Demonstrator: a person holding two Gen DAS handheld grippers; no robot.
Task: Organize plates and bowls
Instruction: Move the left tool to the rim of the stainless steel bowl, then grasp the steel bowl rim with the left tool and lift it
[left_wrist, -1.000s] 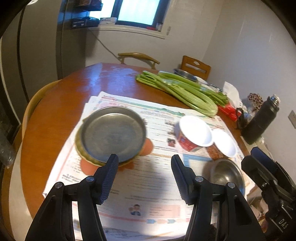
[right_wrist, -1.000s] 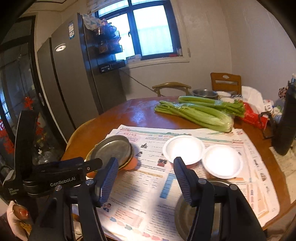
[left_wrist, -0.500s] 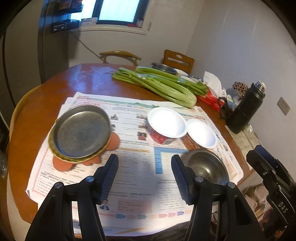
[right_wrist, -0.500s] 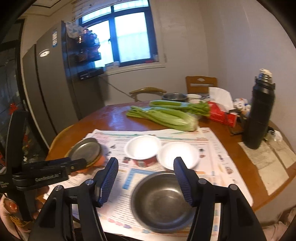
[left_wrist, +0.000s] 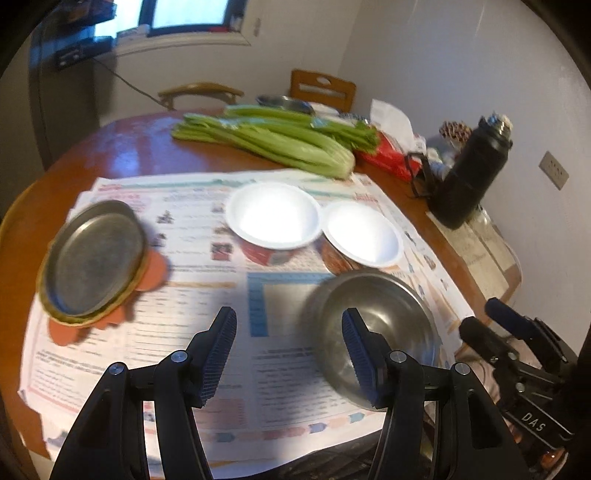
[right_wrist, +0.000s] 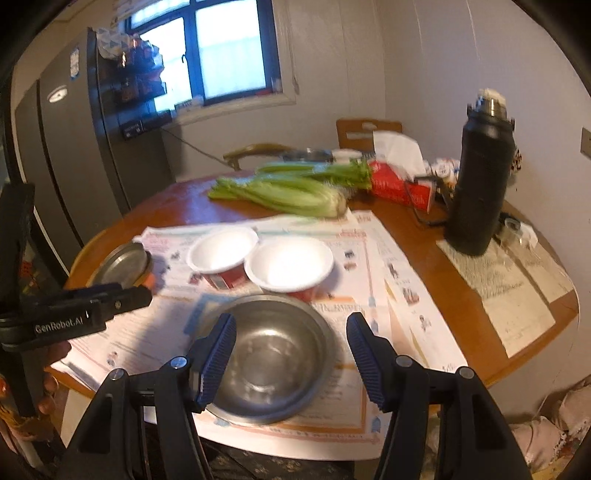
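Both tongs, the left tongs (left_wrist: 288, 354) and right tongs (right_wrist: 290, 358), stay apart and empty while swinging rightward off the metal plate (left_wrist: 94, 258) at frame left, so the steel bowl (right_wrist: 273, 350) at lower centre looks the likely first pick.

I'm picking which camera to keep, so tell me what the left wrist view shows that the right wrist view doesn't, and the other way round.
Only the left wrist view shows the left hand-held gripper open, and the pine cone behind the flask.

Only the right wrist view shows the right hand-held gripper open over the steel bowl, plus the fridge and the whole window.

Both show the steel bowl, two white bowls, the metal plate, celery, black flask and newspaper.
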